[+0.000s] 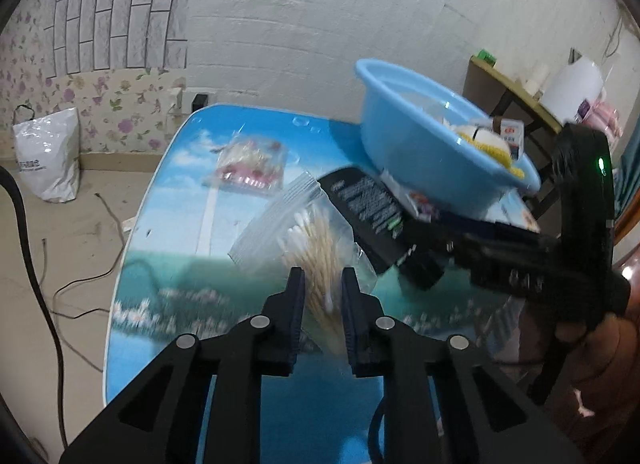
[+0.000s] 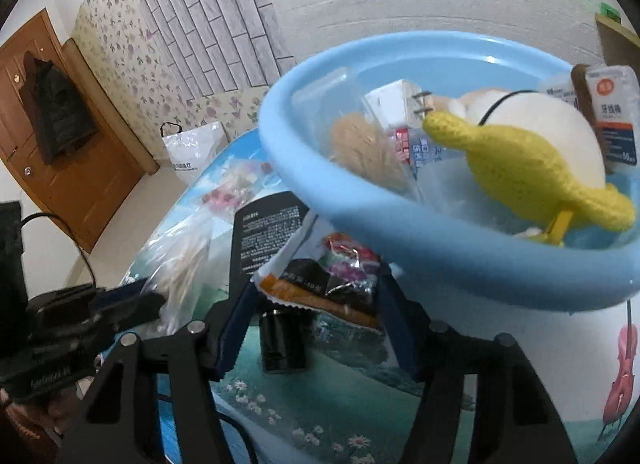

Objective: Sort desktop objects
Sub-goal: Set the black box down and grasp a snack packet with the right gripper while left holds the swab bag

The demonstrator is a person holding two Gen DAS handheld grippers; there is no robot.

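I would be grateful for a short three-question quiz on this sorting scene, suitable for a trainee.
1. True or false: the left claw is closed on the bag of cotton swabs.
2. What does the right claw grip?
A. the black box
B. a snack packet
C. the blue basin
3. Fill in: the yellow knitted toy lies inside the ____.

Key
1. True: its fingers press the bag from both sides.
2. B: the snack packet sits between its fingers; the black box lies on the table behind.
3. Blue basin, along with a small white carton.
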